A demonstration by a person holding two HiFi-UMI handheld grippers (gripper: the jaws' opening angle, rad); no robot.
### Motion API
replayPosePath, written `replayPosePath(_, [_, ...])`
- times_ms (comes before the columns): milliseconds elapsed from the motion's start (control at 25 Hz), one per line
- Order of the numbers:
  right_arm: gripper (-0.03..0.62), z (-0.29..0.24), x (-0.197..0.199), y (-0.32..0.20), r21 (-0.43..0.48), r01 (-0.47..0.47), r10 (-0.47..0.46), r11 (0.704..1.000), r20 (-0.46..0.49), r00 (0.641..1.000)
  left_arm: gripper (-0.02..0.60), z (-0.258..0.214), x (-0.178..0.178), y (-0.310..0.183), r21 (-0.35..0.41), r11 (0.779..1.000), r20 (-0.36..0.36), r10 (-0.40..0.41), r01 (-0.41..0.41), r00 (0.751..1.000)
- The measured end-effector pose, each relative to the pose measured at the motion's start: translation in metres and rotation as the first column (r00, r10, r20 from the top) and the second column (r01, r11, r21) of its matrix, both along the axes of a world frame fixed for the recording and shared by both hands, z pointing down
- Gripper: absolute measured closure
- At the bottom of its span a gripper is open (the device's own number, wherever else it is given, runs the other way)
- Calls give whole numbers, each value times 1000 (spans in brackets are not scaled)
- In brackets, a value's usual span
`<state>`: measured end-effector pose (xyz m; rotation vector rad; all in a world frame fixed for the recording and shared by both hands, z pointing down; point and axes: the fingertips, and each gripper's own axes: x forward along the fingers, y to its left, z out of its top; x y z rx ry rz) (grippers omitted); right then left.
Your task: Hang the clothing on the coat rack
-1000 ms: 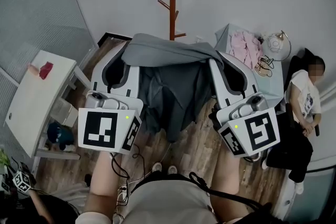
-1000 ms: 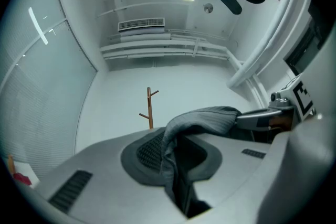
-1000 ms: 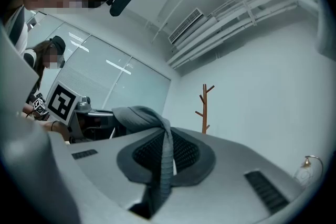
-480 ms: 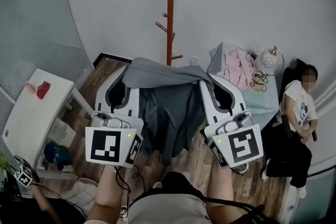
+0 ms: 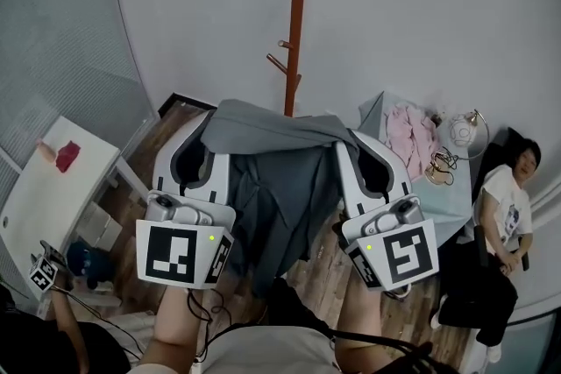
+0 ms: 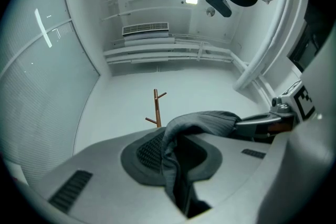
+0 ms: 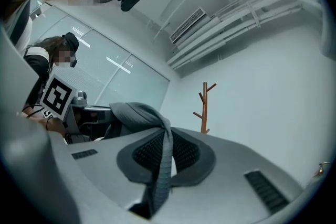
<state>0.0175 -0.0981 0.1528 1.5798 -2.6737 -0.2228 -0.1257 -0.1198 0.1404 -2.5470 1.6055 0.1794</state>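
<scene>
Rack pole shows taller than a second ago, upper pegs now in frame; both grippers have kept the same spread.

Grey garment (image 5: 272, 144) centre frame, stretched between the two grippers, its body hanging down over the wood floor (image 5: 324, 267). Its top edge covers the foot of the coat rack (image 5: 296, 22), which stands against the wall at top centre.

Left gripper (image 5: 206, 116): jaws pinched together on a fold of the garment. Right gripper (image 5: 351, 143): the same, clamped on the other end.

White table (image 5: 44, 188) at lower left, a red item (image 5: 67, 157) on it. Side table (image 5: 438, 197) just right of the rack, holding pink clothes (image 5: 412, 129). Seated person (image 5: 504, 223) at right edge.
</scene>
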Motion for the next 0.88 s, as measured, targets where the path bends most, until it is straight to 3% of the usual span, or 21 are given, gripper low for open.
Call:
replayPosePath(200, [563, 1, 3, -42, 32, 46, -46, 998, 16, 999, 534, 0, 2, -34, 16, 999, -16, -30, 30, 999])
replayPosePath(520, [563, 6, 4, -59, 186, 117, -122, 976, 15, 992, 534, 15, 1, -55, 104, 985, -12, -137, 137, 991])
replayPosePath(640, [563, 8, 5, -56, 269, 128, -140, 955, 27, 990, 532, 21, 4, -51, 175, 974, -37, -139, 144, 990])
replayPosePath(880, [563, -8, 1, -42, 317, 175, -194, 932, 29, 981, 534, 10, -1, -32, 233, 959, -75, -147, 160, 986])
